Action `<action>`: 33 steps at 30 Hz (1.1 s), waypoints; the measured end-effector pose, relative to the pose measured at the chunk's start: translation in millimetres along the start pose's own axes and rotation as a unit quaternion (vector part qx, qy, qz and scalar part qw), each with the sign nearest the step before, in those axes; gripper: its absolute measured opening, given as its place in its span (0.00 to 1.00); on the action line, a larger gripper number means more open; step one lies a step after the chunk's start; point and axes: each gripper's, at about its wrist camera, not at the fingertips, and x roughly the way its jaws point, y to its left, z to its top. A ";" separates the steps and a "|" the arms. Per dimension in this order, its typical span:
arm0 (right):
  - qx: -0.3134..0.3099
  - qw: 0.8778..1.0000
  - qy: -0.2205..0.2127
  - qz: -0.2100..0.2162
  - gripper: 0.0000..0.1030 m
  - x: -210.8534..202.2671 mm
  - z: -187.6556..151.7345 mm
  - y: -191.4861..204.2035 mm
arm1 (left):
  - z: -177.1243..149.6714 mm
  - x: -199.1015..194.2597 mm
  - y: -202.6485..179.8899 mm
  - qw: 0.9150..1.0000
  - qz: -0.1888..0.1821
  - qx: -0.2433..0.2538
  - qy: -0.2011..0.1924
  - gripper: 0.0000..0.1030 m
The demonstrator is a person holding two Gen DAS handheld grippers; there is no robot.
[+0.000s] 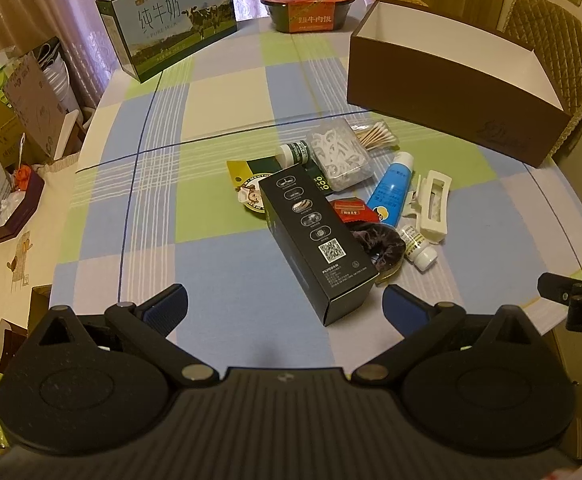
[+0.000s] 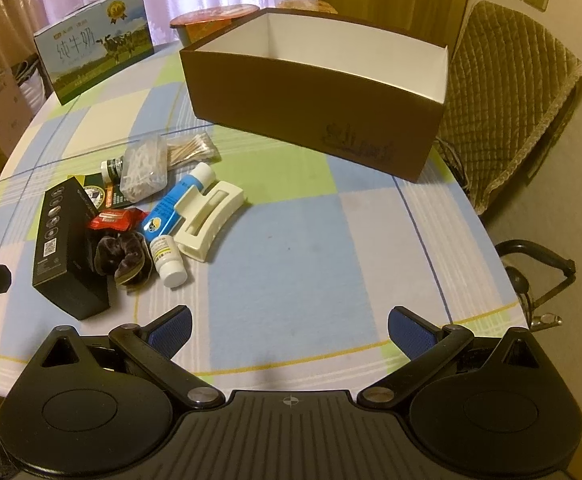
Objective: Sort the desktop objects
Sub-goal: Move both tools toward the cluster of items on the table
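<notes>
Near the desk's front edge: both grippers, left (image 1: pixel 285 308) and right (image 2: pixel 289 330), jaws spread, empty. Best to square up on black carton (image 1: pixel 315 240) before lifting toward box (image 1: pixel 451 80).

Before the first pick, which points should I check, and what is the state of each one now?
1. Left gripper open, holding nothing: ok.
2. Right gripper open, holding nothing: ok.
3. Brown box open at the top: ok.
4. Brown box floor free: cannot tell, the near wall hides it.
5. Black carton free to lift: ok, nothing lies on it.
6. Blue tube free to lift: not ok, the white hair clip overlaps it.
</notes>
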 end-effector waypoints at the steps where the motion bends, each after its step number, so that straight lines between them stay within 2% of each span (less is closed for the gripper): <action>1: 0.000 1.000 0.001 0.000 0.98 0.7 0.7 0.0 | 0.6 0.8 0.0 1.000 0.000 0.000 0.001 0.99; 33: 0.003 1.000 0.021 0.001 0.98 18.6 9.4 -6.7 | 13.4 25.0 -5.1 1.000 0.001 0.004 0.023 0.99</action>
